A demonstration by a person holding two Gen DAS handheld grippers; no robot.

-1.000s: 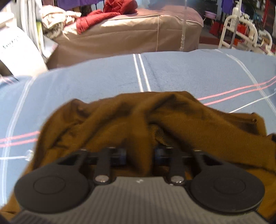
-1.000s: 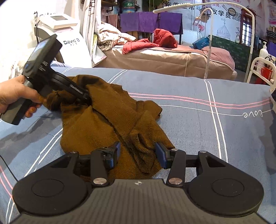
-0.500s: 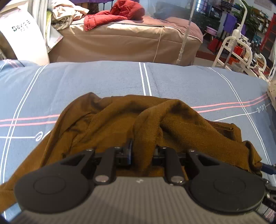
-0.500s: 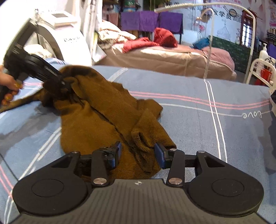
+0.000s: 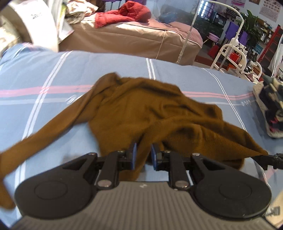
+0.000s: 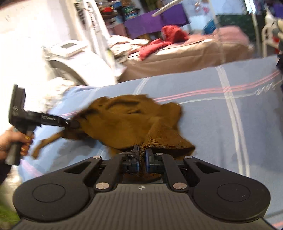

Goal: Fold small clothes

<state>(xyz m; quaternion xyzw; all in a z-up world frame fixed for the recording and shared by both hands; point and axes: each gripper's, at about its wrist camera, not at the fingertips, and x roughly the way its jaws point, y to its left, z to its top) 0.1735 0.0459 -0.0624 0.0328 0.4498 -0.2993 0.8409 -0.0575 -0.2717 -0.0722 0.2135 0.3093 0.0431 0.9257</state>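
Between both tools (image 5: 143, 155) (image 6: 142, 159): sweater (image 5: 150, 109) (newly stretched)

Brown knit sweater (image 5: 141, 113), rumpled on the bed.
One long sleeve trails leftward; its cloth is bunched and unfolded.

Brown knit garment (image 5: 150, 113) at frame centre; light blue bedsheet (image 5: 74, 70) crossed by white and pink stripes; black grippers with blue finger pads (image 5: 134, 155); red clothes (image 5: 123, 15) on a tan bed (image 5: 141, 40) at the top; purple cloth (image 6: 141, 26) in the upper background
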